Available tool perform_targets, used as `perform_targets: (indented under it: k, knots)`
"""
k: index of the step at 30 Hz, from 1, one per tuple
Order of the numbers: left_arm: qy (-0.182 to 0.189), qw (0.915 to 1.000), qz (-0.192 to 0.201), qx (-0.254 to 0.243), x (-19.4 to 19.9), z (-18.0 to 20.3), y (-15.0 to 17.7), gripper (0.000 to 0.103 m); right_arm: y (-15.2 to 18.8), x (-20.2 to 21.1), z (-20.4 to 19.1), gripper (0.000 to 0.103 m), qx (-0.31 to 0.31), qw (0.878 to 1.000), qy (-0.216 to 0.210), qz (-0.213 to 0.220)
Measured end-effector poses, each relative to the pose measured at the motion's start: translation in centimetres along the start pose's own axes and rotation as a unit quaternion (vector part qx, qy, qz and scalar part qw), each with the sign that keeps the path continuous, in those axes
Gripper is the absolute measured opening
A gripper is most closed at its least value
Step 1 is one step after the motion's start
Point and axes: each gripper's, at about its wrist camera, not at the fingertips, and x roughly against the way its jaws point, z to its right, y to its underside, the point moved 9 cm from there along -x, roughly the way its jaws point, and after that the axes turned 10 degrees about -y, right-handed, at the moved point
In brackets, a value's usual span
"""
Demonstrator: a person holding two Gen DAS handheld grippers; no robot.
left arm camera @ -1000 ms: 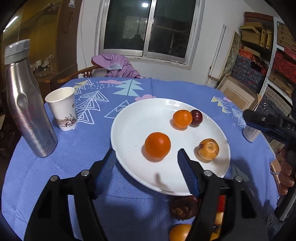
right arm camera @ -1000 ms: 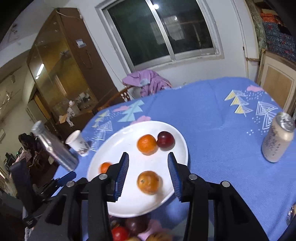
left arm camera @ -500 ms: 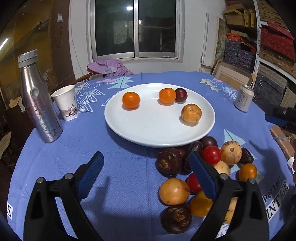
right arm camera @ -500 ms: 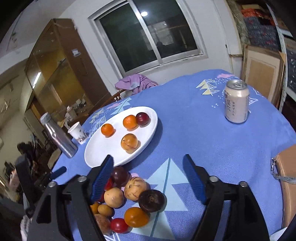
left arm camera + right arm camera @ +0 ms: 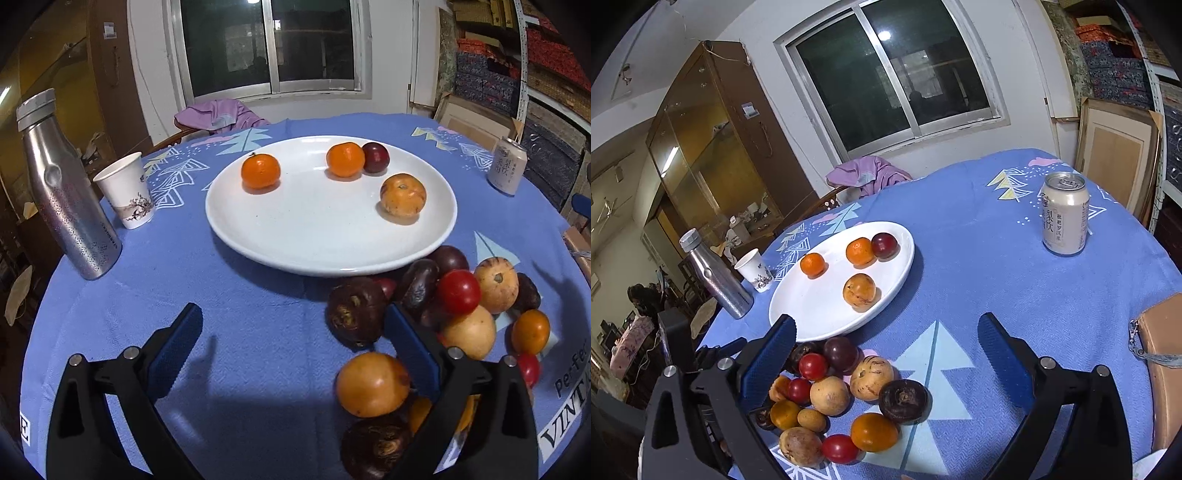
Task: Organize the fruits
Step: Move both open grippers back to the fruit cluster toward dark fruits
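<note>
Hovering low over the blue tablecloth (image 5: pixel 229 288), left gripper (image 5: pixel 293 332) is spread wide, holding nothing. Left wrist view: white plate (image 5: pixel 314 236) ahead carries two oranges, a dark plum and a yellow-brown fruit (image 5: pixel 403 194); loose fruit pile (image 5: pixel 443 317) sits just beside the plate's near rim, by the right finger. Steel bottle (image 5: pixel 62 188) and paper cup (image 5: pixel 127 190) far left.

Right wrist view: right gripper (image 5: pixel 886 347) also wide apart, empty, pile (image 5: pixel 834 398) by its left finger. Drink can (image 5: pixel 1064 218) well apart, upright.

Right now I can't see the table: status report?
Left gripper open, empty. Right gripper open, empty. Four fruits on white plate; fruit pile loose on cloth beside it. Nothing in the way.
</note>
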Motion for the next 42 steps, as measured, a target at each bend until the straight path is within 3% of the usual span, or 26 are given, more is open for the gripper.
perform_targets:
  k: [5, 8, 11, 14, 18, 21, 24, 29, 32, 35, 42]
  knots:
    - [-0.059, 0.9969, -0.02, 0.047, -0.3, -5.1, 0.9, 0.099, -0.2, 0.2, 0.1, 0.099, 0.007, 1.0, 0.006, 0.01]
    - [-0.02, 0.997, -0.013, 0.073, 0.4, -5.4, 0.6, 0.098, -0.1, 0.2, -0.3, 0.099, 0.014, 1.0, 0.002, 0.009]
    - [-0.027, 0.9992, 0.016, 0.026, 1.4, -3.3, 0.2, 0.098, 0.3, -0.1, -0.7, 0.099, 0.038, 0.999, 0.018, -0.001]
    - [-0.038, 0.9991, 0.012, -0.012, 0.7, -1.6, 0.6, 0.098, 0.6, -0.4, -1.1, 0.099, 0.057, 0.998, 0.031, -0.007]
    - [-0.021, 0.9997, 0.014, -0.007, 0.4, -1.2, 0.0, 0.096, 0.6, -0.2, -0.6, 0.099, 0.045, 0.998, 0.039, -0.001]
    - [-0.002, 1.0, -0.005, -0.006, -0.8, -0.9, -0.1, 0.07, 1.1, -0.5, -0.3, 0.099, 0.037, 0.999, 0.036, -0.018]
    - [0.036, 0.9986, -0.04, 0.003, -2.2, -0.3, 0.3, 0.057, 1.7, -0.5, -0.4, 0.099, 0.044, 0.998, 0.04, -0.023]
    - [0.055, 0.9969, -0.056, 0.008, -3.4, 0.2, 0.1, 0.057, 3.8, -1.1, 0.1, 0.099, 0.055, 0.995, 0.057, -0.052]
    - [0.061, 0.9961, -0.064, 0.006, -3.8, 0.5, 0.2, 0.054, 5.4, -1.6, 0.8, 0.083, 0.06, 0.993, 0.072, -0.078]
    - [0.058, 0.9962, -0.065, 0.005, -3.9, 0.5, 0.2, 0.049, 6.2, -2.7, 1.5, 0.065, 0.021, 0.993, 0.045, -0.103]
    - [0.057, 0.9962, -0.065, 0.005, -3.8, 0.5, 0.2, 0.048, 7.5, -4.1, 2.0, 0.063, -0.025, 0.991, 0.017, -0.134]
